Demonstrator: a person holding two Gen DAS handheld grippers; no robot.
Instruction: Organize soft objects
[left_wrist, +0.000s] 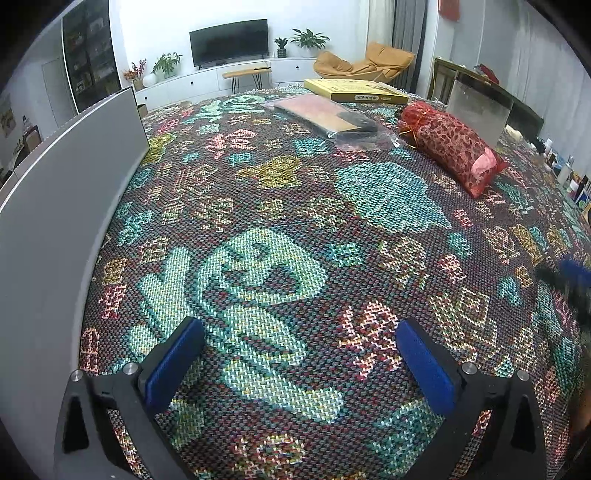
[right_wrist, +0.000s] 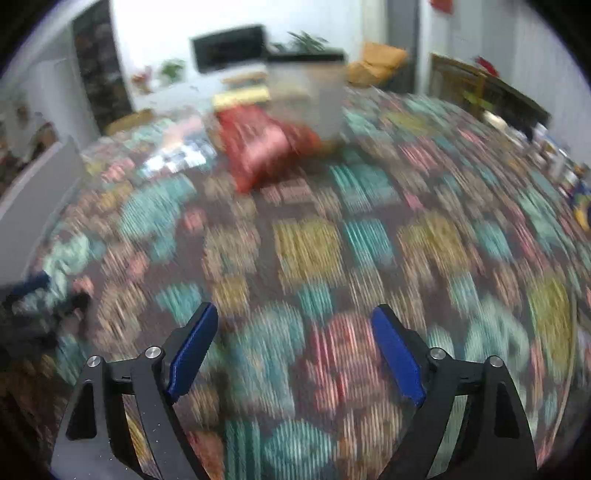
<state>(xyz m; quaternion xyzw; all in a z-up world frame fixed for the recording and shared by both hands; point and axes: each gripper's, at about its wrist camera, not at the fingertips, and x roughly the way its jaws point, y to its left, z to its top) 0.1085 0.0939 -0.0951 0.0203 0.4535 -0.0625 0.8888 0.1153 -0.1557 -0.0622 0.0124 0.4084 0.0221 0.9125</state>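
Through the left wrist camera, our left gripper (left_wrist: 299, 354) stands with its blue pads wide apart and nothing between them, only the woven patterned cloth (left_wrist: 280, 229) below. Far ahead of it and off to the right lies the red mesh pouch (left_wrist: 452, 147), a soft stuffed bag with a pink end nearest us, flat on the cloth. Just left of the pouch, further ahead, a dark flat item in a clear plastic bag (left_wrist: 325, 120) rests beside a yellow flat box (left_wrist: 354, 90). Behind the pouch stands a translucent storage bin (left_wrist: 478, 110), which we judge to be where the soft things belong, since it sits close behind them. A grey panel (left_wrist: 66, 206) runs along our left. At the right edge a blurred dark and blue shape is probably our other tool.

Through the right wrist camera everything is smeared by motion. Our right gripper (right_wrist: 295, 350) is also spread wide and empty. Well ahead and slightly left lies the red pouch (right_wrist: 262, 147), touching or just in front of the pale bin (right_wrist: 317, 96); we cannot tell which. We judge neither soft item is picked up yet, and the pouch is the nearer target.
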